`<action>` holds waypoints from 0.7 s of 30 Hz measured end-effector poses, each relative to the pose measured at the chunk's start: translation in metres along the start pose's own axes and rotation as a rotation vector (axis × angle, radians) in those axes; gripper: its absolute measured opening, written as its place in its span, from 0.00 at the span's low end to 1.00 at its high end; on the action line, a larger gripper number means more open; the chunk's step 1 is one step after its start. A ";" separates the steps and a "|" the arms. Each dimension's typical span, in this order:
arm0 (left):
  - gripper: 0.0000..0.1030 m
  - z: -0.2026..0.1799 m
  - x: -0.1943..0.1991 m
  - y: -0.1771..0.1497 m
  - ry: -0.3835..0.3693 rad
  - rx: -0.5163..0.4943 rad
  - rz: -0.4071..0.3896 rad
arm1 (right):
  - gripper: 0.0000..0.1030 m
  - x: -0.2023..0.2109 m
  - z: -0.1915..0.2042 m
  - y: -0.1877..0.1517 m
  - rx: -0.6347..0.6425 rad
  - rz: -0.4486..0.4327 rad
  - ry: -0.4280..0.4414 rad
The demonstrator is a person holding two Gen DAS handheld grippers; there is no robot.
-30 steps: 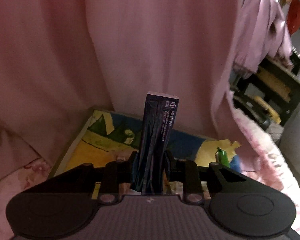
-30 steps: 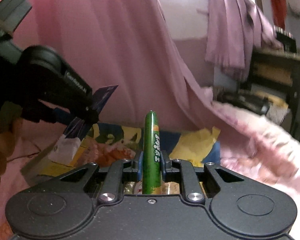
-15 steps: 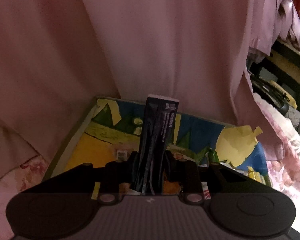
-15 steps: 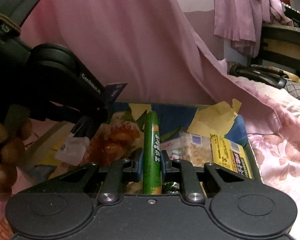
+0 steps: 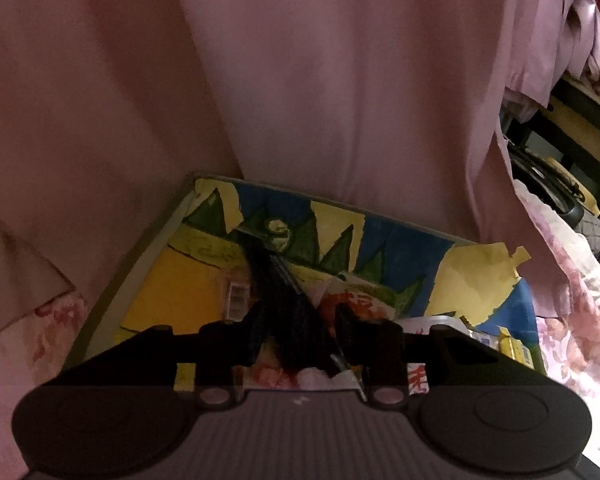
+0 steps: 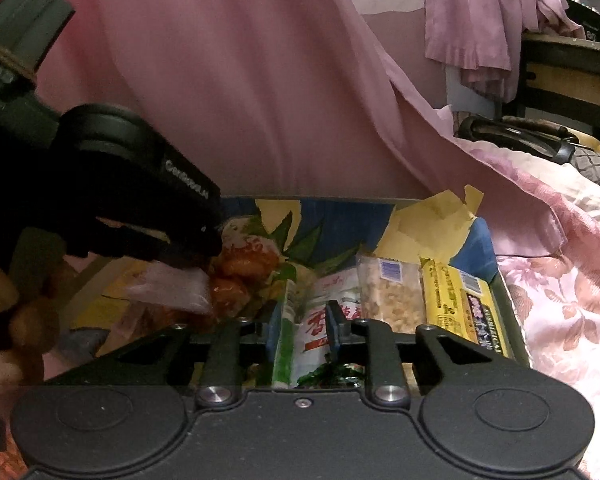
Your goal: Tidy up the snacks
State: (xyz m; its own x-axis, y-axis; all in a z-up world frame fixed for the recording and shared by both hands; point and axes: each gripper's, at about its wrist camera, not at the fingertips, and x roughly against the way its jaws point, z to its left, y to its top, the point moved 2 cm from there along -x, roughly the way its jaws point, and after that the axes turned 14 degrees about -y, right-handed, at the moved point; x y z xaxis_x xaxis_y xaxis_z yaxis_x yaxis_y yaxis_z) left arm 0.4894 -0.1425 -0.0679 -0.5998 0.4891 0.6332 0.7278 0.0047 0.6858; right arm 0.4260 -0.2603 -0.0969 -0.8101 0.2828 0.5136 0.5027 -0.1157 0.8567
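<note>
A box [image 5: 148, 248] with a colourful painted lining sits on the bed; it also shows in the right wrist view [image 6: 496, 280]. My left gripper [image 5: 300, 320] is open, and the dark blue snack packet [image 5: 276, 280] lies tilted between its fingers inside the box. My right gripper [image 6: 302, 320] is open over the box, and the green snack stick [image 6: 286, 336] leans loose against its left finger. The left gripper also shows in the right wrist view [image 6: 204, 240], low over an orange snack bag [image 6: 244, 272].
In the box lie a white-and-red packet [image 6: 324, 328], a clear bag of beige pieces [image 6: 392, 292] and a yellow packet [image 6: 460, 304]. A pink curtain [image 5: 320, 80] hangs right behind the box. Floral bedding [image 6: 560, 280] lies to the right, dark furniture [image 6: 572, 76] beyond.
Both grippers dropped toward the box and opened. The dark blue packet tipped over from upright to the left; the green stick slid down and leans loose.
</note>
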 end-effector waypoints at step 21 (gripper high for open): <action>0.98 -0.024 0.156 -0.014 -0.037 -0.003 -0.329 | 0.84 0.144 -0.056 0.038 -0.111 -0.282 -0.032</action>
State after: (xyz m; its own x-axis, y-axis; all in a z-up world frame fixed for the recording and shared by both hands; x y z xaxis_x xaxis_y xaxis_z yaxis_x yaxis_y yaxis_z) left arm 0.3773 -0.0873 0.0298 -0.7897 0.4935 0.3643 0.4965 0.1654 0.8521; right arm 0.3117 -0.2773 0.0123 -0.9023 0.3482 0.2544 0.2216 -0.1317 0.9662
